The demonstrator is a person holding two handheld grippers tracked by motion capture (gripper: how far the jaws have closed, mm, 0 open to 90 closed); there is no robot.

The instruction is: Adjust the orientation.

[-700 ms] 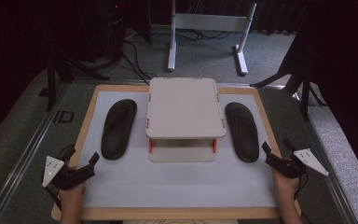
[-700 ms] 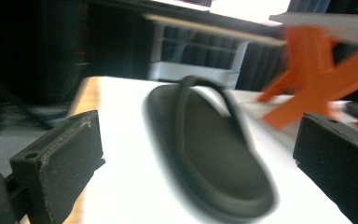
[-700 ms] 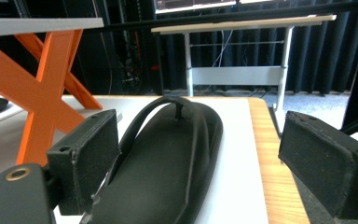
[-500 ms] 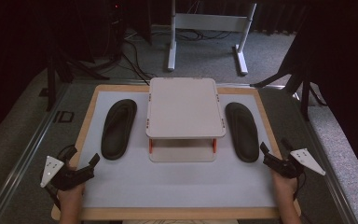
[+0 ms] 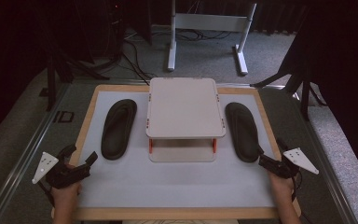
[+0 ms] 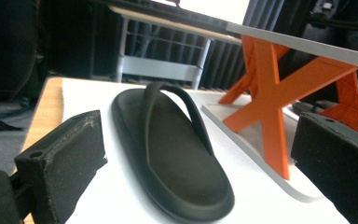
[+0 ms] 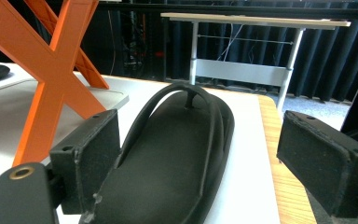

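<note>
I hold both grippers wide: right gripper [image 5: 266, 158] at the right slipper's [image 5: 242, 130] heel, left gripper [image 5: 81, 158] just short of the left slipper [image 5: 119, 128].

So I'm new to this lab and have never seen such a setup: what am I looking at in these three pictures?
A person sits at a table and holds a hand-operated grasping tool in each hand: the left tool and the right tool. The high view looks down from above the person. The other two come from small cameras riding on each tool, looking out between its two black jaws.

On the white mat stands a small white shelf on orange X-shaped legs. A black flip-flop lies on either side of it: the left flip-flop and the right flip-flop.

Both tools are open and hold nothing. Each points at the heel of the flip-flop nearest to it.
</note>
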